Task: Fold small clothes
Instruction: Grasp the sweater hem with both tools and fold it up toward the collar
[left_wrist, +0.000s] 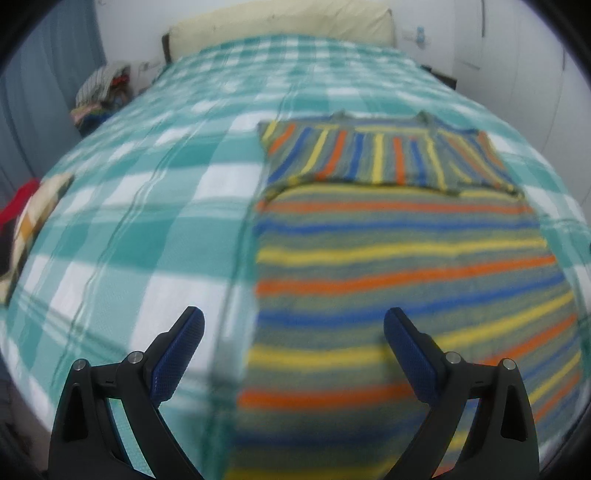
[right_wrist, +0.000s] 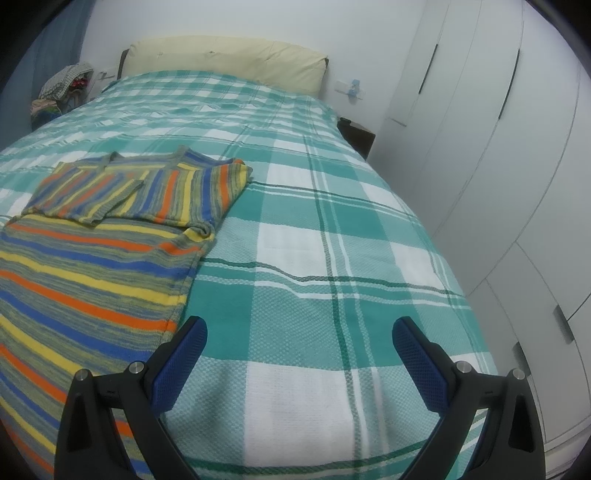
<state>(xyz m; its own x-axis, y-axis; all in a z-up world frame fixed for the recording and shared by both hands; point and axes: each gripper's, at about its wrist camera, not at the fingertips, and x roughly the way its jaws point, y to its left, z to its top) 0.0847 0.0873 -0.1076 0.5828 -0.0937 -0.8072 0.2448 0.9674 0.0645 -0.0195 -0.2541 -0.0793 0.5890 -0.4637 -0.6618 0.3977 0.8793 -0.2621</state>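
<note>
Left wrist view, somewhat blurred, looks along the bed: the left gripper (left_wrist: 293, 325) hangs with its blue-padded fingers (left_wrist: 177, 358) spread wide apart, nothing between them. Beneath it and running toward 12 o'clock lies the knitted sweater with orange, yellow and blue stripes on a grey-green ground (left_wrist: 399, 266), flat on the teal-and-white checked bedspread (left_wrist: 147, 206). Its near edge sits between the two fingers, the right finger over the knit, the left one over bare bedspread. The sleeves (both folded across the chest, stripes running crosswise to the body) lie at the sweater's far end. A cream padded headboard (left_wrist: 280, 26) closes the bed at 12 o'clock, and a heap of mixed clothes (left_wrist: 101, 92) sits at 10 o'clock beside the bed.

From the right wrist view, the right gripper (right_wrist: 299, 332) is likewise spread open and empty, above the bedspread (right_wrist: 332, 229). The sweater (right_wrist: 88, 273) lies at its 9 to 10 o'clock, its edge just beside the left finger. White wardrobe doors (right_wrist: 498, 147) stand at 2 o'clock.
</note>
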